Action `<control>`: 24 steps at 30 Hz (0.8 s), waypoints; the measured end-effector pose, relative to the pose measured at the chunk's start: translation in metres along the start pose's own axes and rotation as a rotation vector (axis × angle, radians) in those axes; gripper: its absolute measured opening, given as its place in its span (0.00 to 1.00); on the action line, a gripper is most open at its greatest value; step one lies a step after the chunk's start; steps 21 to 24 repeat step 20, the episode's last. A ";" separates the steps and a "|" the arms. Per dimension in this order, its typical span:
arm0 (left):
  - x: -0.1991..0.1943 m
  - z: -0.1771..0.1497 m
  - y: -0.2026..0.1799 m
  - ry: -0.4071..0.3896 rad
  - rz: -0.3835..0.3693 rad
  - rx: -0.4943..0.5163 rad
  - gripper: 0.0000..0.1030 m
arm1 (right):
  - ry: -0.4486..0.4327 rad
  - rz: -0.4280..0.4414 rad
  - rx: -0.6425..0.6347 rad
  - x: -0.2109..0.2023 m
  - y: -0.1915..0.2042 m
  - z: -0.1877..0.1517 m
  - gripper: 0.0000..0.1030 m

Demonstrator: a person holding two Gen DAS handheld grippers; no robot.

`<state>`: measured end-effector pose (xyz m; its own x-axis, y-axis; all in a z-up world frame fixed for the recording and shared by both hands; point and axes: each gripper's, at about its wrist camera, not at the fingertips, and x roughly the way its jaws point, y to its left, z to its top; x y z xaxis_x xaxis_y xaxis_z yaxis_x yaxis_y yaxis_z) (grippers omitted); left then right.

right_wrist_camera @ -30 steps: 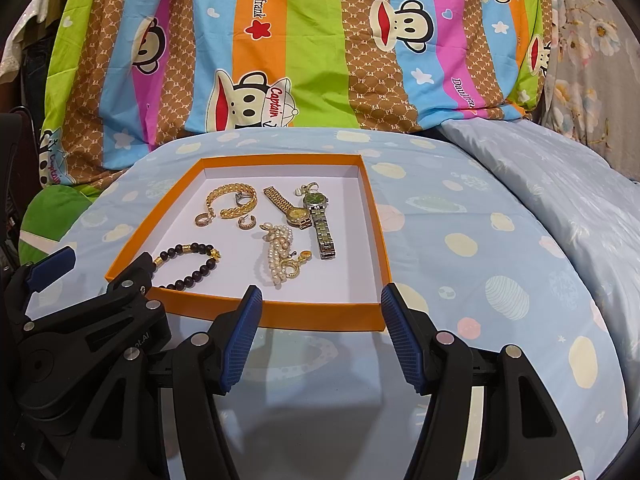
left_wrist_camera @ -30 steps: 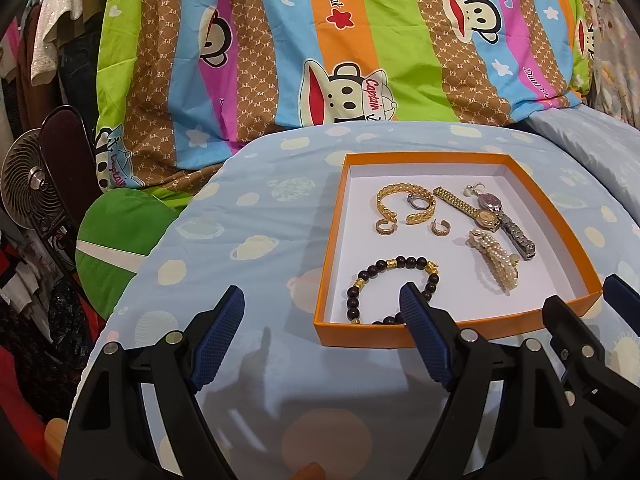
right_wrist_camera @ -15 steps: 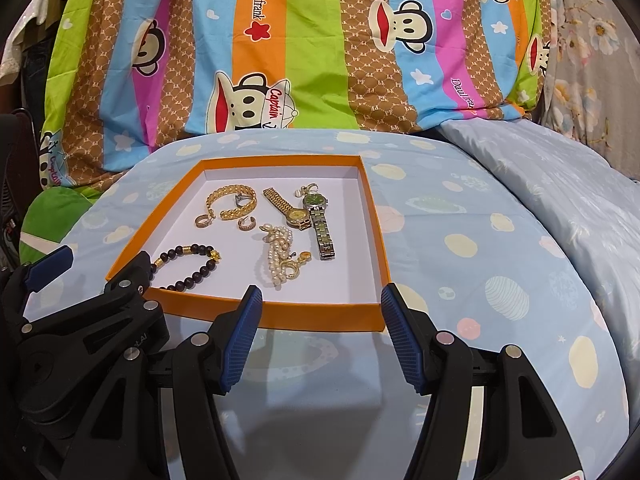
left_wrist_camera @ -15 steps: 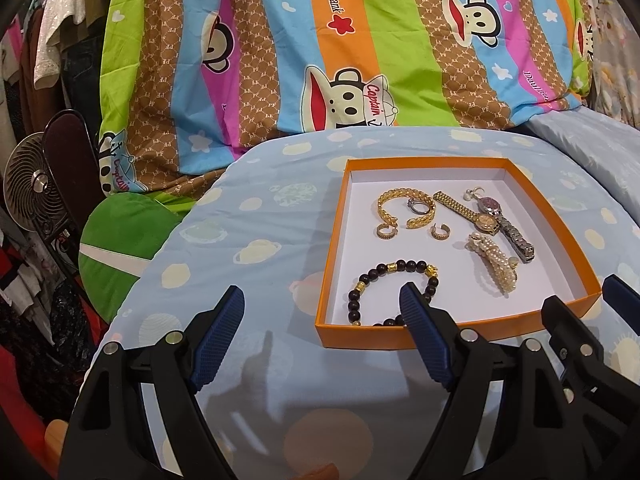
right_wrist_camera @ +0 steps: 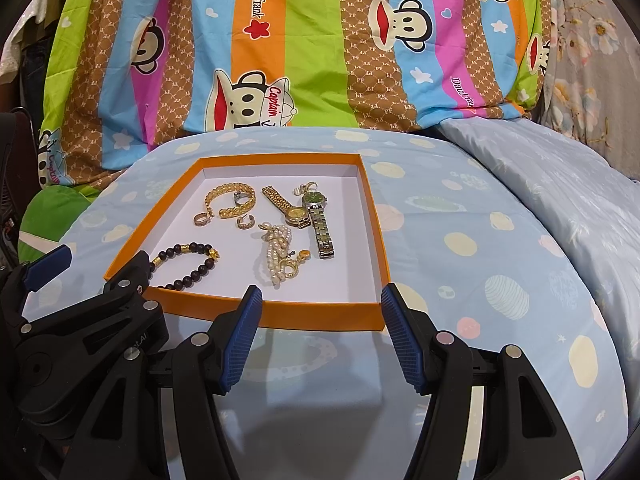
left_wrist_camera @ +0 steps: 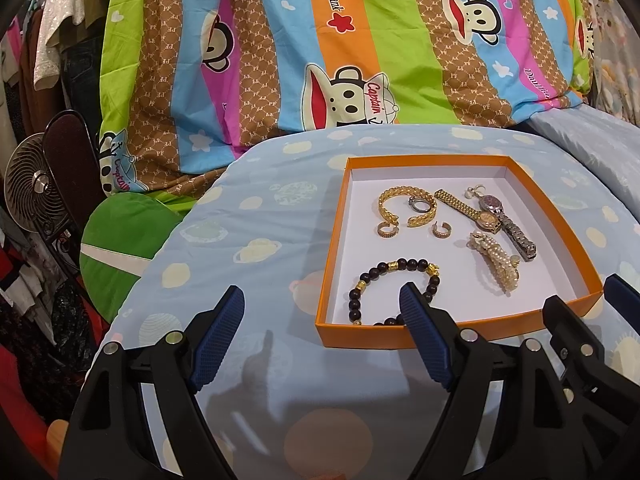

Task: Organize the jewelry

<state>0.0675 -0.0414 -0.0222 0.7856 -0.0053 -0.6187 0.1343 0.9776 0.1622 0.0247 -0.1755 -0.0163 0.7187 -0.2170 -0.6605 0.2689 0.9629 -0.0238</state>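
Observation:
An orange box with a white floor lies on the blue patterned table cover. In it are a dark bead bracelet, a gold chain bracelet, two small gold rings, a pearl bracelet, a gold watch and a silver watch. My left gripper is open and empty, just short of the box's near left corner. My right gripper is open and empty at the box's near edge.
A striped cartoon-monkey blanket hangs behind the table. A green cushion, a small fan and hanging clothes are at the left. A pale blue quilt lies at the right. The table edge curves down at the left.
The left wrist view has shifted slightly, so the box sits a little further right and lower. The right gripper and the jewelry have barely moved.

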 end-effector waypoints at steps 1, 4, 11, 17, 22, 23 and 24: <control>0.000 0.000 0.000 0.000 -0.001 0.000 0.75 | 0.000 0.000 0.000 0.000 0.000 0.000 0.60; 0.000 0.000 0.000 0.000 -0.002 -0.001 0.75 | -0.001 0.000 0.000 0.000 0.000 0.000 0.60; -0.001 0.000 0.000 -0.001 -0.004 -0.002 0.75 | -0.003 0.001 0.001 0.000 0.000 0.000 0.60; -0.002 0.001 0.001 -0.003 0.000 -0.001 0.75 | -0.005 -0.002 0.000 0.000 0.000 0.000 0.60; -0.002 0.001 0.002 -0.004 0.005 0.001 0.75 | -0.003 -0.002 -0.001 0.000 0.000 0.000 0.60; -0.002 0.001 0.002 -0.004 0.005 0.001 0.75 | -0.003 -0.002 -0.001 0.000 0.000 0.000 0.60; -0.002 0.001 0.002 -0.004 0.005 0.001 0.75 | -0.003 -0.002 -0.001 0.000 0.000 0.000 0.60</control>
